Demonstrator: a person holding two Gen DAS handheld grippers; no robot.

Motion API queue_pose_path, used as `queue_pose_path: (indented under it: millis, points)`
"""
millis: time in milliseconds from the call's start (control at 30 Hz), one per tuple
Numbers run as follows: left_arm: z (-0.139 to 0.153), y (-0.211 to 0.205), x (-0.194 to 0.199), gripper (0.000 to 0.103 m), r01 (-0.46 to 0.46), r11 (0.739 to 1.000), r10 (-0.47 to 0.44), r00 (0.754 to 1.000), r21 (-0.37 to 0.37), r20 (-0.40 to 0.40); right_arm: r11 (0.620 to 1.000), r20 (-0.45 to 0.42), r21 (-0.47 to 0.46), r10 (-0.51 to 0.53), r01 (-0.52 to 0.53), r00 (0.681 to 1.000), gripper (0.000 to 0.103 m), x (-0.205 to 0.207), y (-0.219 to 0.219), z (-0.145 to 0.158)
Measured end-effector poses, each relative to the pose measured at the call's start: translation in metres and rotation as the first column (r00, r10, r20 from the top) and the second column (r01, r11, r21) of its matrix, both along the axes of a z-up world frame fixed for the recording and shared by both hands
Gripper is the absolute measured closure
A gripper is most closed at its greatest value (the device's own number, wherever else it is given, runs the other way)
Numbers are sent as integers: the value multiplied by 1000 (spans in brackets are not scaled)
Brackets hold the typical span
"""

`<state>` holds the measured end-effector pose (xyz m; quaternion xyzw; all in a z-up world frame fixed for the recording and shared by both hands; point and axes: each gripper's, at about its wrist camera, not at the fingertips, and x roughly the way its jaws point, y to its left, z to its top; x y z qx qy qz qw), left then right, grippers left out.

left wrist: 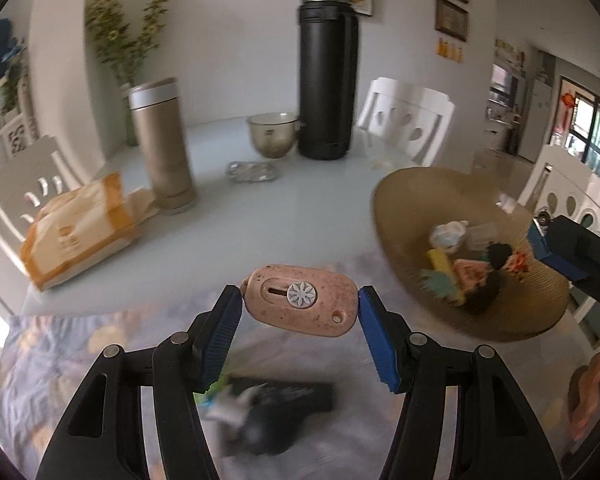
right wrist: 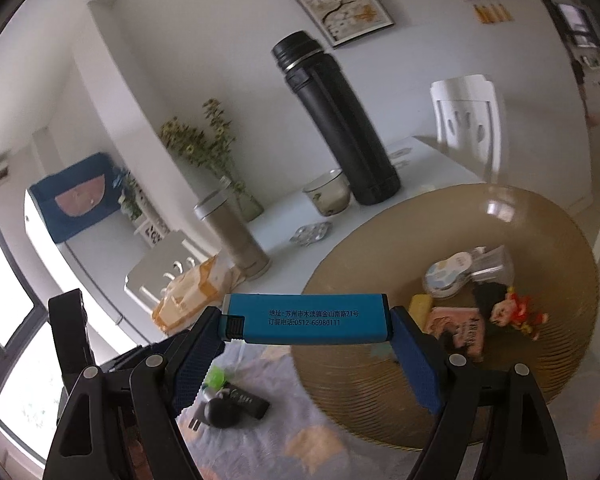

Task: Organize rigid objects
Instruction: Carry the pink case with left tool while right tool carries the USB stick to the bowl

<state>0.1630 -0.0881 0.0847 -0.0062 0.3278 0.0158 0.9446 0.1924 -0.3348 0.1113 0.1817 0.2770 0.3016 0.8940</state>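
My left gripper (left wrist: 300, 312) is shut on a pink oval box cutter (left wrist: 301, 305) with a grey flower-shaped slider, held above the patterned cloth, left of the brown bowl (left wrist: 540, 304). My right gripper (right wrist: 306, 326) is shut on a blue lighter (right wrist: 306, 317) with printed text, held lengthwise between the pads at the near left rim of the same bowl (right wrist: 364, 392). The bowl holds several small items, among them a pink card (right wrist: 460, 326) and a small doll (right wrist: 516, 310). The right gripper's body shows at the left wrist view's right edge (left wrist: 584, 260).
A black plug and remote-like items (right wrist: 232, 406) lie on the cloth (left wrist: 60, 360) below the grippers. On the table stand a tall black flask (left wrist: 327, 68), a gold tumbler (left wrist: 164, 144), a glass bowl (left wrist: 272, 134), a foil tray (left wrist: 252, 171) and an orange packet (left wrist: 76, 232). White chairs surround it.
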Motion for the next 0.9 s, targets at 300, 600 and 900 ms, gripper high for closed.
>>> queue_pose_path:
  millis: [300,600,900]
  points:
    - [6,-45,24,46,83,996,-83,996,-36,15,996,-17,37,-79,80,997,20,12,-34,2]
    - [10,-89,45,46,167,984,-166,986,-55,22,985,-60,82,-149,154,987,20,26,-70,-4]
    - [7,-98,60,45,183,979,-183,983,-85,14,985,-57,56,-157,160,986,20,30,-70,-5]
